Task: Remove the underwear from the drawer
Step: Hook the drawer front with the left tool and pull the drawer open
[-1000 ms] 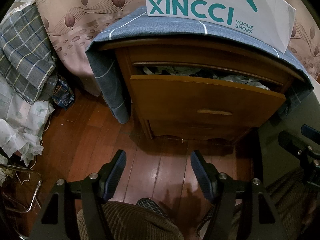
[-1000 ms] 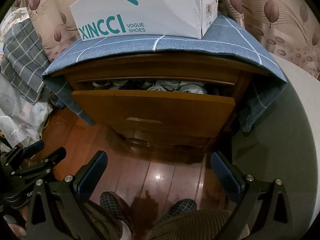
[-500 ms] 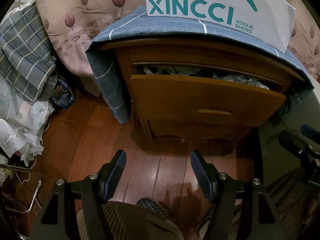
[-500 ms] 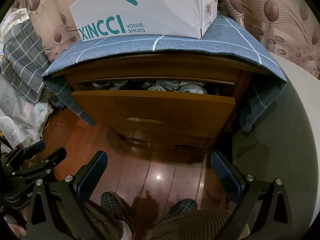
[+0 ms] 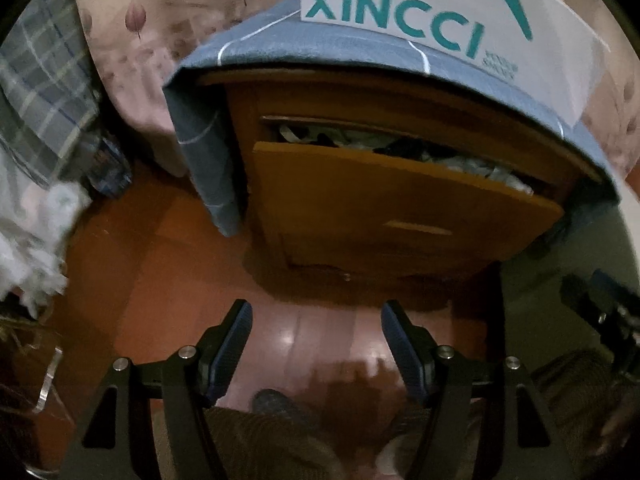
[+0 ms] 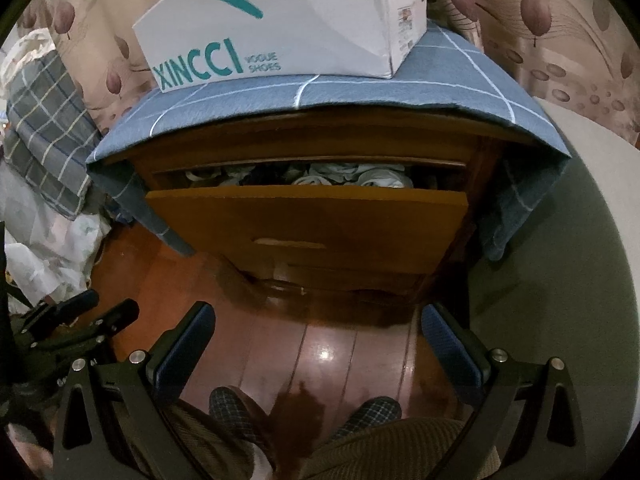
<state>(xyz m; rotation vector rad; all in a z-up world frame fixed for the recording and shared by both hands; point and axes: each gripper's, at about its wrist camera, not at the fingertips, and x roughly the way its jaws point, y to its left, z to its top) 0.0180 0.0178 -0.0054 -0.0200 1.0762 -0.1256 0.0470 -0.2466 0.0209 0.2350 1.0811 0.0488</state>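
Observation:
A wooden nightstand has its top drawer (image 6: 308,224) pulled partly out. Rolled pale and dark underwear (image 6: 352,174) fills it and shows over the drawer front; the same pile (image 5: 400,150) appears blurred in the left wrist view. My left gripper (image 5: 316,320) hangs open above the floorboards, well short of the drawer (image 5: 400,208), with nothing between its fingers. My right gripper (image 6: 318,322) is also open and empty, wider apart, in front of the drawer. Each gripper shows at the edge of the other's view.
A white XINCCI shoe box (image 6: 280,28) sits on a blue checked cloth (image 6: 340,92) over the nightstand. A bed edge (image 6: 560,260) lies to the right. Plaid fabric (image 6: 44,120) and white bags (image 6: 44,252) pile at left. A person's knees and slippers (image 6: 232,404) are below.
The left wrist view has shifted and tilted, blurring; the nightstand now sits lower and more slanted in it. The right wrist view is nearly the same. Both grippers stay open.

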